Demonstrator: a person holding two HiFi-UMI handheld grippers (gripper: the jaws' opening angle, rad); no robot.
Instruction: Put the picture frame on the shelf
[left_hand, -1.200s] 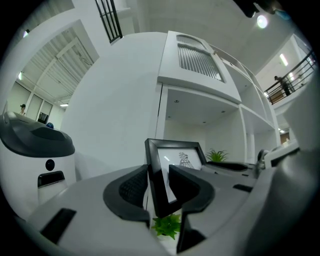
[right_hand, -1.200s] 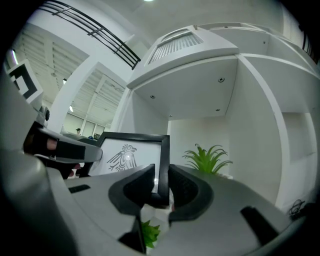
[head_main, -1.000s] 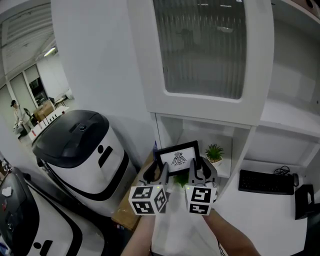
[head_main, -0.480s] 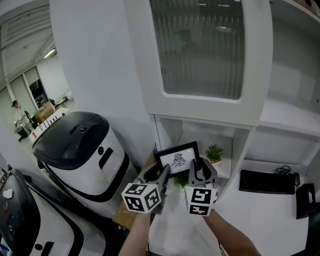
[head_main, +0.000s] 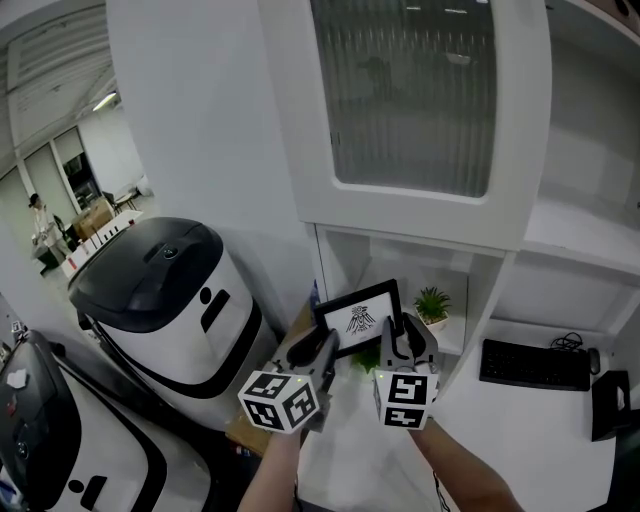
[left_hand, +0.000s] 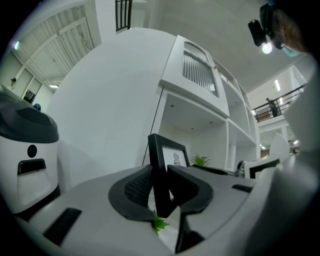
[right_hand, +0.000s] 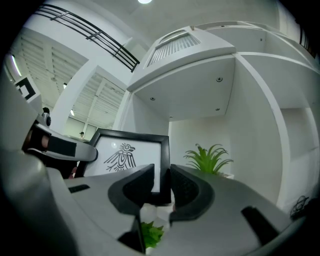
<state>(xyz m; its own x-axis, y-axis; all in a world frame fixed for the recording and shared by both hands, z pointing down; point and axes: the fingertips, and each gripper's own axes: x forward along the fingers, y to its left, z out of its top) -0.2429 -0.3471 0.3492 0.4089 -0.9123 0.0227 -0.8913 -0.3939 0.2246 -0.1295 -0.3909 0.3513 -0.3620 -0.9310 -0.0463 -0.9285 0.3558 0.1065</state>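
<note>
Flat black frame, glossy bird print: left gripper has just been closing its ribbed jaws onto one edge, right gripper clamps the other

White shelf — small potted plant on it.

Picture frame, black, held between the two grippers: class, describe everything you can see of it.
The black picture frame is a slim rectangle around a white sheet with a black bird drawing. It stands upright, landscape, slightly tilted, before the white shelf. The left gripper, its jaws having just been closing, clamps the left edge; the right gripper clamps the right edge.
</note>
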